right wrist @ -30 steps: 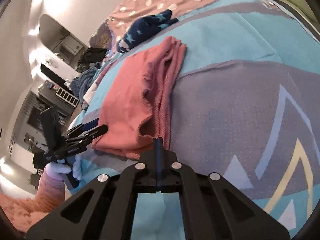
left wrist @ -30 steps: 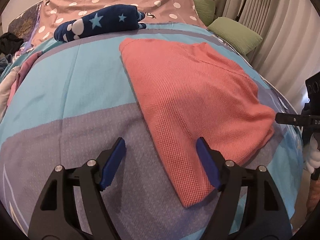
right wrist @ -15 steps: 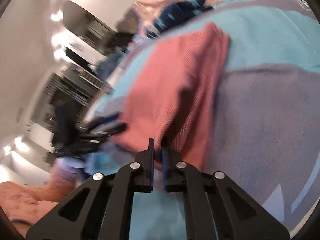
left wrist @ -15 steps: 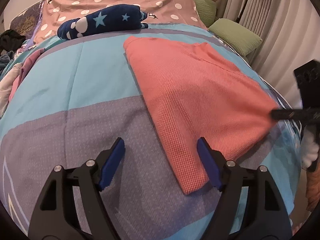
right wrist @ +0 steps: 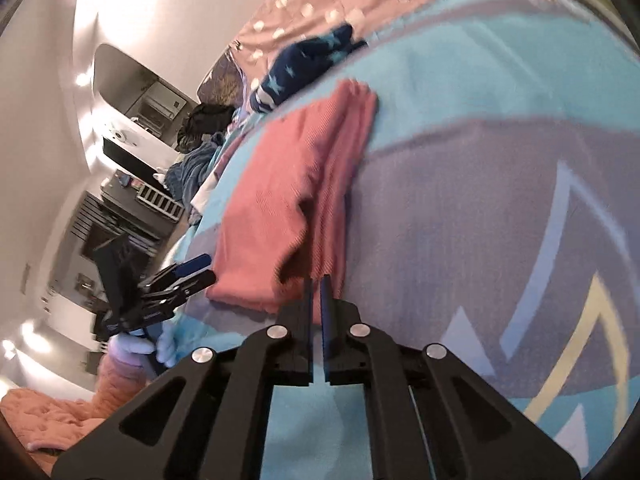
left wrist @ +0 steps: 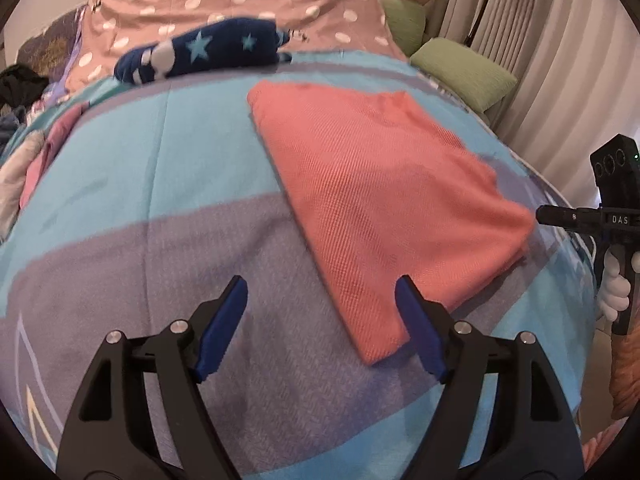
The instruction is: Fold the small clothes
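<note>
Bed fills both views, blue and grey patterned cover, soft and giving, so anything pressed on it will sink a bit.

Coral garment lies flat in the centre-right of the left wrist view, already doubled over; in the right wrist view it runs from upper centre down to lower centre, with a loose fold standing up along its right side. Waffle-knit, looks light, limp, not slippery. Should drape and sag when lifted, no stiffness to hold a crease. Best taken at a corner or hem edge, pinching all layers together, not mid-panel.

Navy star-print piece bunched at upper centre, well apart from the coral one.

Left gripper at bottom centre, released, jaws wide, nothing between them; the garment's near corner sits just beside its right finger.

Right gripper at bottom centre of its own view, clenched to a narrow slit. Its tips are at the garment's near edge, but cloth between them can't be made out.
</note>
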`<act>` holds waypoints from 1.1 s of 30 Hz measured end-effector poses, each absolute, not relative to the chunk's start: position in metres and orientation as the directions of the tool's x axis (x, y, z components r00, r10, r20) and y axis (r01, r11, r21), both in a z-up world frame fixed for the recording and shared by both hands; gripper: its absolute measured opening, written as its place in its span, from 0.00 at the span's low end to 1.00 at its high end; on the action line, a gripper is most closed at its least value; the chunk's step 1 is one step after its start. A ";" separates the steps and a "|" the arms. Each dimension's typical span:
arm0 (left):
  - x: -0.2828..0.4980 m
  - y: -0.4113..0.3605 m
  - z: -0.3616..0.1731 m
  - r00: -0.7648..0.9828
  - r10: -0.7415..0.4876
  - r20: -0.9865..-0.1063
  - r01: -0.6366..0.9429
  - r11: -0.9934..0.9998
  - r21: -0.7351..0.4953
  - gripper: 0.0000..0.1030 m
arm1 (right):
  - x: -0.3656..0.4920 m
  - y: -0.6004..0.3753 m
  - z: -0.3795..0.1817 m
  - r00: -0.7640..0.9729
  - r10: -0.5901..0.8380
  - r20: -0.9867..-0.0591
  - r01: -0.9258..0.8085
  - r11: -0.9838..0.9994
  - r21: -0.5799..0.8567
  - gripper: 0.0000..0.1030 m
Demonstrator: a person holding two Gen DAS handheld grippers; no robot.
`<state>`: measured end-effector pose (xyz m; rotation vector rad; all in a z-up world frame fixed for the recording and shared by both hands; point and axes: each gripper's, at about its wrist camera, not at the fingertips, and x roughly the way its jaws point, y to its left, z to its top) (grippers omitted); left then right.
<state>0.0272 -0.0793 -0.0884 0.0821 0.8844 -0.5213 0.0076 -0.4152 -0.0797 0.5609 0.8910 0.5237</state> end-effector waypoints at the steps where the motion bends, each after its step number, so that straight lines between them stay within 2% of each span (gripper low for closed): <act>1: 0.028 -0.083 -0.082 0.531 -0.412 -0.741 0.479 0.867 -0.139 0.69 | 0.011 -0.407 -0.073 0.528 0.642 -0.556 -0.215 0.734 0.644 0.09; 4: 0.033 -0.096 -0.069 0.544 -0.450 -0.709 0.509 0.848 -0.148 0.43 | 0.021 -0.384 -0.071 0.505 0.665 -0.550 -0.256 0.724 0.640 0.11; 5: 0.035 -0.102 -0.070 0.527 -0.469 -0.708 0.524 0.836 -0.164 0.37 | 0.026 -0.375 -0.078 0.487 0.647 -0.587 -0.243 0.745 0.621 0.12; 6: 0.036 -0.107 -0.074 0.511 -0.474 -0.718 0.534 0.829 -0.168 0.37 | 0.031 -0.368 -0.092 0.458 0.608 -0.648 -0.205 0.782 0.588 0.12; 8: 0.037 -0.120 -0.099 0.448 -0.446 -0.775 0.554 0.819 -0.151 0.37 | 0.031 -0.362 -0.115 0.437 0.568 -0.698 -0.161 0.812 0.561 0.07; 9: 0.035 -0.123 -0.109 0.447 -0.429 -0.785 0.559 0.819 -0.129 0.37 | 0.026 -0.364 -0.117 0.469 0.584 -0.662 -0.170 0.796 0.581 0.06; 10: 0.029 -0.122 -0.111 0.480 -0.439 -0.759 0.569 0.815 -0.112 0.37 | 0.022 -0.368 -0.117 0.470 0.596 -0.650 -0.172 0.785 0.595 0.06; 14: 0.033 -0.117 -0.101 0.441 -0.462 -0.770 0.569 0.807 -0.159 0.37 | 0.017 -0.376 -0.103 0.481 0.585 -0.653 -0.153 0.789 0.595 0.07; 16: 0.034 -0.118 -0.092 0.432 -0.481 -0.763 0.574 0.799 -0.178 0.38 | 0.017 -0.376 -0.081 0.541 0.542 -0.644 -0.181 0.822 0.540 0.11; 21: 0.034 -0.128 -0.071 0.468 -0.531 -0.706 0.606 0.774 -0.181 0.41 | 0.039 -0.361 -0.053 0.634 0.465 -0.618 -0.226 0.876 0.426 0.11; 23: 0.033 -0.136 -0.080 0.446 -0.519 -0.729 0.613 0.771 -0.173 0.43 | 0.051 -0.352 -0.065 0.606 0.476 -0.638 -0.244 0.874 0.420 0.11; 25: 0.031 -0.143 -0.105 0.381 -0.484 -0.788 0.630 0.760 -0.163 0.46 | 0.063 -0.345 -0.102 0.513 0.423 -0.747 -0.191 0.905 0.381 0.10; 27: 0.019 -0.141 -0.109 0.427 -0.496 -0.756 0.655 0.746 -0.120 0.46 | 0.057 -0.354 -0.114 0.550 0.465 -0.694 -0.202 0.880 0.430 0.08; 29: 0.020 -0.137 -0.102 0.404 -0.505 -0.763 0.657 0.741 -0.143 0.46 | 0.056 -0.364 -0.110 0.538 0.486 -0.689 -0.169 0.862 0.477 0.07; 30: 0.023 -0.135 -0.097 0.397 -0.509 -0.764 0.655 0.740 -0.152 0.48 | 0.056 -0.367 -0.104 0.542 0.479 -0.691 -0.158 0.865 0.476 0.06; 33: 0.036 -0.127 -0.072 0.475 -0.505 -0.720 0.639 0.761 -0.112 0.62 | 0.059 -0.361 -0.077 0.599 0.448 -0.663 -0.197 0.886 0.421 0.09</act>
